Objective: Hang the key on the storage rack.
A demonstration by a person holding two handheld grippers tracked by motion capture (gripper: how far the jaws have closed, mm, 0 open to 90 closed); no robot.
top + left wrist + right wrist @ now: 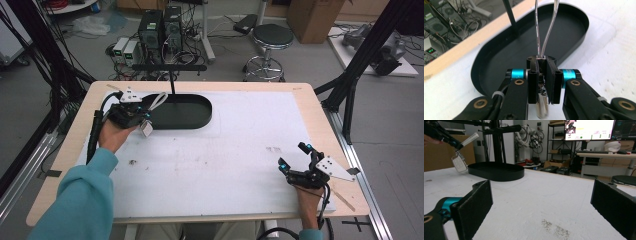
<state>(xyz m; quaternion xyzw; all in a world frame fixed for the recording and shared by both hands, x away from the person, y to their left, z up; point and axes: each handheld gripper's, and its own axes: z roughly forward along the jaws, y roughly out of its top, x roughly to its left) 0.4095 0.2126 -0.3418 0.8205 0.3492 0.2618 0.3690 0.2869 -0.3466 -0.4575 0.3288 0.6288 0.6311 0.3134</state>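
The left tongs (pixel 145 114) sit at the far left of the table (pixel 300 100), held in the person's left hand (pixel 114 135), and they are clamped on a clear plastic loop (pixel 159 100). In the left gripper view the two strands of that clear plastic loop (pixel 544 32) rise from between the closed jaws and curve out over the black oval tray (pixel 564 32). A small silvery tag (pixel 146 128) hangs below the left tongs, just above the white mat (pixel 225 160) and beside the near left edge of the black oval tray (pixel 197 112). In the right gripper view the same small silvery tag (pixel 459 163) dangles free in the air, just left of the black oval tray (pixel 496 173), not touching the mat.

The tray lies on the far left part of the mat, and a thin black post (pixel 172 82) stands up from it, carrying a horizontal black bar (pixel 169 67) at the top.

The right tongs (pixel 295 160) rest low at the near right of the table, well apart from the tray and the left tongs. Their jaws stand wide apart with nothing between them; the right gripper view shows the bare mat between the two black pads (pixel 475 202).

A round stool (pixel 270 37) stands on the floor beyond the far edge of the table.
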